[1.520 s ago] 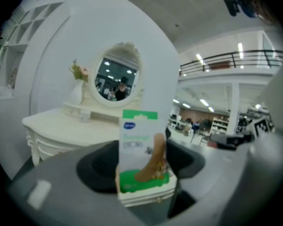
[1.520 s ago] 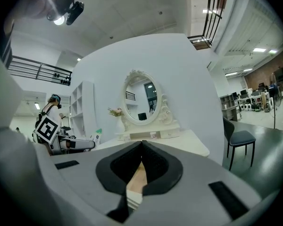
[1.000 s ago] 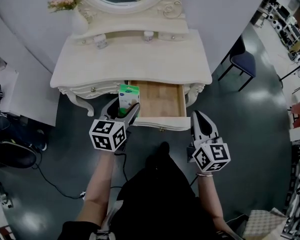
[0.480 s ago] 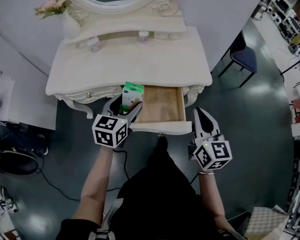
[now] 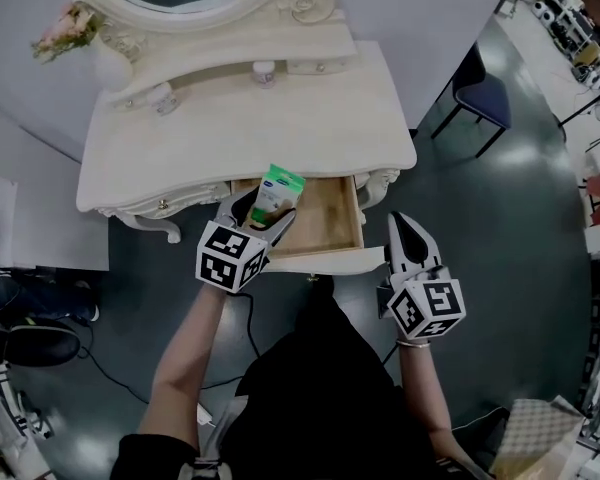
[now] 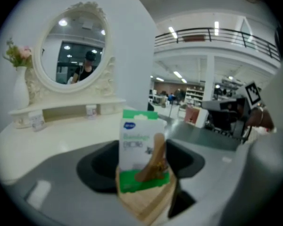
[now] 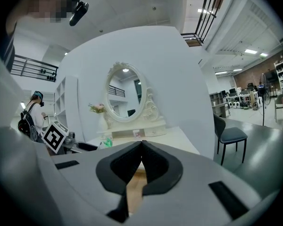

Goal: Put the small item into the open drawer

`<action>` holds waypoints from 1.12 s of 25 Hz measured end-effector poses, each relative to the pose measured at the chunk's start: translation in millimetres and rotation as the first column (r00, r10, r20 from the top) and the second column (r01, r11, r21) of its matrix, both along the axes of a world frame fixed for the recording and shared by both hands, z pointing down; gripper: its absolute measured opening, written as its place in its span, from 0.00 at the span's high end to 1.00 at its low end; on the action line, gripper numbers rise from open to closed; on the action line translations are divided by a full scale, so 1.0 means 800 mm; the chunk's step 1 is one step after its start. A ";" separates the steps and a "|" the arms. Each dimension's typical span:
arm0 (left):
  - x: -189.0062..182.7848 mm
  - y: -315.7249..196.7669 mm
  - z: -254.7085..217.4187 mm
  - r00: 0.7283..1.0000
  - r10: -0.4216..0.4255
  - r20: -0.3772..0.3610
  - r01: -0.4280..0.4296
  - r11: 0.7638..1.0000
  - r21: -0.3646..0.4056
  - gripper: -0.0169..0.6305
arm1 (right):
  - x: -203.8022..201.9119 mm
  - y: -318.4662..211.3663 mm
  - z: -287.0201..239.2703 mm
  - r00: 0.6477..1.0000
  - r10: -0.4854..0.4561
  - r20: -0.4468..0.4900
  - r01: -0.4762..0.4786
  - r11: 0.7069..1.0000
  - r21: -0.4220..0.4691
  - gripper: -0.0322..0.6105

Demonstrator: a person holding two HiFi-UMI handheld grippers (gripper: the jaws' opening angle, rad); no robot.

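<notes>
My left hand-held gripper (image 5: 264, 209) is clamped on the small white-and-green cardboard box with a plaster pictured on its front (image 5: 278, 188). The pads press its two sides, and the jaws stand wide only because the box is wide. The box sits roughly upright in the grip, leaning a little, over the left rear part of the pulled-out drawer with the pale wooden floor (image 5: 330, 218). That drawer juts from under the cream-white carved dressing-table surface (image 5: 260, 118). In the left gripper view the wood of the drawer floor shows just below the box, though I cannot tell whether its bottom edge touches the wood.

My right hand-held gripper (image 5: 402, 226) is clenched on nothing, tips together. It hangs near the drawer's right front corner, apart from it.

I judge this to be the placing step — the box is over the drawer but not yet let go. The next move calls for lowering it until it rests on the wooden floor, clear of the drawer's left wall and the surface's front edge. Then I should spread the jaws and draw back without dragging it. The carton looks light and may tip, so the release should wait until its base is down.
</notes>
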State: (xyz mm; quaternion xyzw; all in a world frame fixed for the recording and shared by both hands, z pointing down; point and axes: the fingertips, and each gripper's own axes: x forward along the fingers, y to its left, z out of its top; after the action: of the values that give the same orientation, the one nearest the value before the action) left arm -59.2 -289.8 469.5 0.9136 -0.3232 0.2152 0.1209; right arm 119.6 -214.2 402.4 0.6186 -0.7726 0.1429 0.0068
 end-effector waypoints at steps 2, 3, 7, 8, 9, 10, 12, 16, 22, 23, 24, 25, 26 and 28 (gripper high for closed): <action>0.015 -0.003 0.010 0.999 0.042 0.020 -0.042 0.999 -0.016 0.48 | 0.009 -0.005 0.004 1.000 0.013 0.003 -0.013 1.000 -0.009 0.95; 0.024 -0.004 0.016 0.997 0.066 0.030 -0.065 0.998 -0.027 0.48 | 0.014 -0.007 0.006 1.000 0.019 0.004 -0.019 1.000 -0.014 0.95; 0.059 -0.003 0.040 0.979 0.181 0.091 -0.177 0.983 -0.053 0.48 | 0.031 -0.017 0.013 0.999 0.043 0.011 -0.042 0.999 -0.028 0.95; 0.067 -0.003 0.046 0.972 0.209 0.104 -0.204 0.977 -0.061 0.48 | 0.035 -0.020 0.014 0.999 0.048 0.014 -0.048 0.998 -0.031 0.95; 0.075 -0.002 0.053 0.965 0.236 0.114 -0.229 0.971 -0.072 0.48 | 0.039 -0.022 0.015 0.998 0.054 0.018 -0.054 0.998 -0.033 0.95; 0.081 -0.002 0.060 0.957 0.262 0.124 -0.253 0.964 -0.083 0.48 | 0.042 -0.024 0.017 0.998 0.059 0.020 -0.059 0.998 -0.035 0.95; 0.092 -0.001 0.075 0.938 0.314 0.148 -0.300 0.948 -0.110 0.48 | 0.048 -0.027 0.020 0.997 0.068 0.022 -0.067 0.997 -0.039 0.95; 0.108 0.002 0.104 0.894 0.407 0.188 -0.375 0.909 -0.181 0.48 | 0.060 -0.030 0.030 0.996 0.082 0.027 -0.080 0.995 -0.054 0.95; 0.120 0.009 0.154 0.811 0.525 0.259 -0.465 0.846 -0.260 0.48 | 0.070 -0.030 0.046 0.993 0.108 0.038 -0.104 0.991 -0.087 0.95; 0.120 0.009 0.162 0.796 0.540 0.272 -0.475 0.837 -0.273 0.48 | 0.070 -0.030 0.047 0.993 0.110 0.039 -0.106 0.990 -0.090 0.95; 0.120 0.010 0.168 0.783 0.555 0.282 -0.483 0.827 -0.286 0.48 | 0.070 -0.030 0.048 0.993 0.112 0.039 -0.108 0.990 -0.093 0.95; 0.120 0.011 0.174 0.769 0.568 0.293 -0.491 0.819 -0.297 0.48 | 0.071 -0.031 0.049 0.993 0.114 0.037 -0.110 0.989 -0.095 0.95; 0.121 0.011 0.181 0.755 0.581 0.304 -0.500 0.810 -0.306 0.48 | 0.072 -0.031 0.050 0.993 0.115 0.035 -0.111 0.989 -0.097 0.95; 0.123 0.012 0.195 0.722 0.608 0.331 -0.522 0.792 -0.317 0.48 | 0.076 -0.031 0.051 0.992 0.120 0.030 -0.117 0.988 -0.101 0.95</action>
State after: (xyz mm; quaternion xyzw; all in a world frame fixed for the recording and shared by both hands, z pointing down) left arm 39.0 -280.5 625.3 0.8835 -0.0222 0.4628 0.0694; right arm 180.4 -238.7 443.5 0.6596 -0.7265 0.1922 0.0151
